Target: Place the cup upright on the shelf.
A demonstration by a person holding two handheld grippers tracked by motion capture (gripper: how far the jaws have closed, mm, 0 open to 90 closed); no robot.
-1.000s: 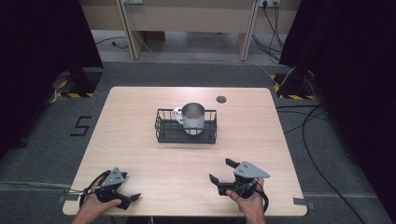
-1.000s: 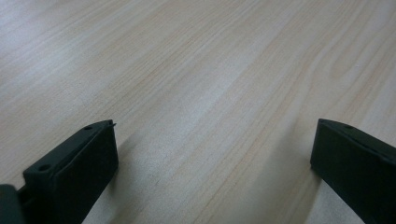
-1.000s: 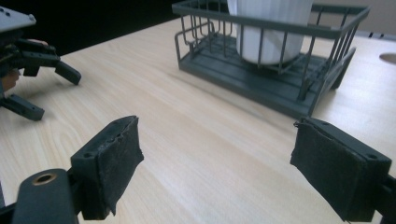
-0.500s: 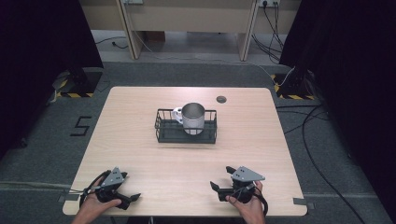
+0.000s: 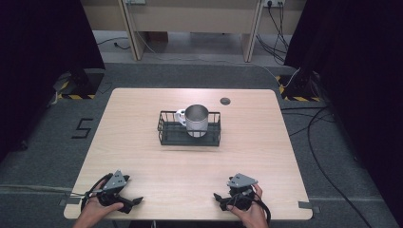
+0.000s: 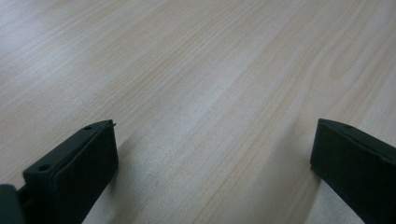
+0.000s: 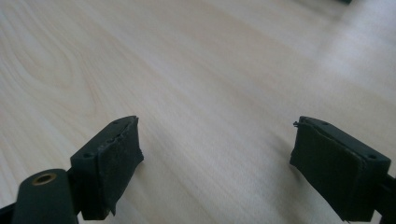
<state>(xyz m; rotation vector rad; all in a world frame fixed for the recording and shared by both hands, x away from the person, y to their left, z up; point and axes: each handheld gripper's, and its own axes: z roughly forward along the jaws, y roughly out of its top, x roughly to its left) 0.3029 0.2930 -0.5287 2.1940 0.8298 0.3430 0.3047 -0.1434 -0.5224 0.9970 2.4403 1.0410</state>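
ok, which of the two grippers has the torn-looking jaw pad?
The right gripper. In the right gripper view its left pad looks frayed and ragged at the edge, while the left gripper has smooth, clean-edged black jaws. Both stand open over bare table.

Two hand-held black tongs with grey top plates

The left tongs (image 5: pixel 129 204) and the right tongs (image 5: pixel 222 200) are black, each topped by a grey three-cornered plate and trailing a thin black cable behind it. Up close, the jaws are blocky black bars with small screw holes along the upper edge. The right pair carries dark, rough-edged pads, with a brass-coloured ring on the black part just beside its left jaw.
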